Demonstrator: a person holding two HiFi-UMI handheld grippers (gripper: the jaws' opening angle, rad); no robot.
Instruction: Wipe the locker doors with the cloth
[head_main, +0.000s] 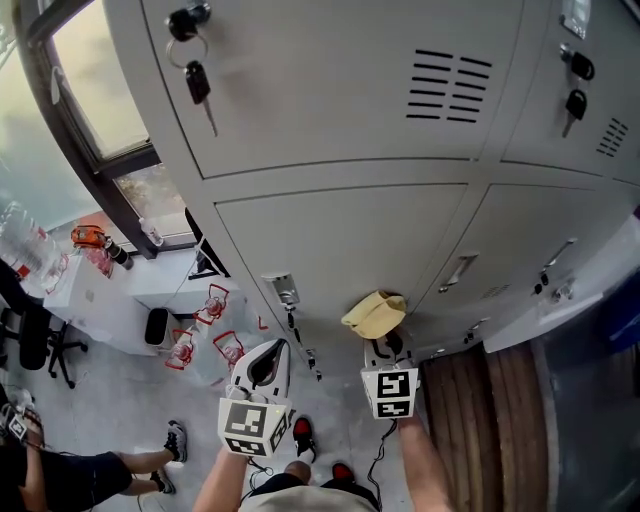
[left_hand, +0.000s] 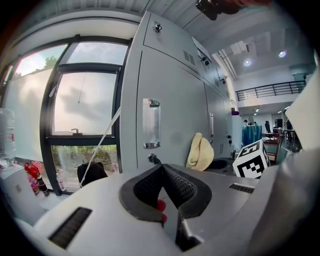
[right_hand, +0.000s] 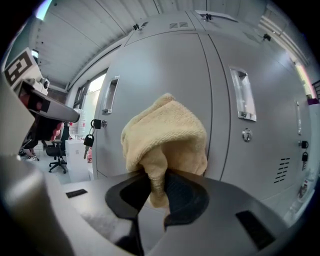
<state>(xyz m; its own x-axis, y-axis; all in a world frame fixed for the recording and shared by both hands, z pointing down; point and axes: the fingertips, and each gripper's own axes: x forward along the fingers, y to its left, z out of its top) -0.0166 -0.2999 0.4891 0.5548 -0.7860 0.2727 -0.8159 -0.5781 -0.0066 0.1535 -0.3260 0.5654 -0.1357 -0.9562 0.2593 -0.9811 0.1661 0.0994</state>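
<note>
Yellow cloth (head_main: 375, 313) pinched in right hand-held gripper (head_main: 383, 345), bunched end facing lower locker door (head_main: 330, 240), ready for wiping; left hand-held gripper (head_main: 265, 368) closed, empty, kept clear.

Your left gripper (head_main: 272, 352) is held forward, its jaws pressed together on nothing. Your right gripper (head_main: 384, 342), just beside it, is clamped on the cloth (head_main: 375, 313). Both forearms (head_main: 424, 470) reach forward.
</note>
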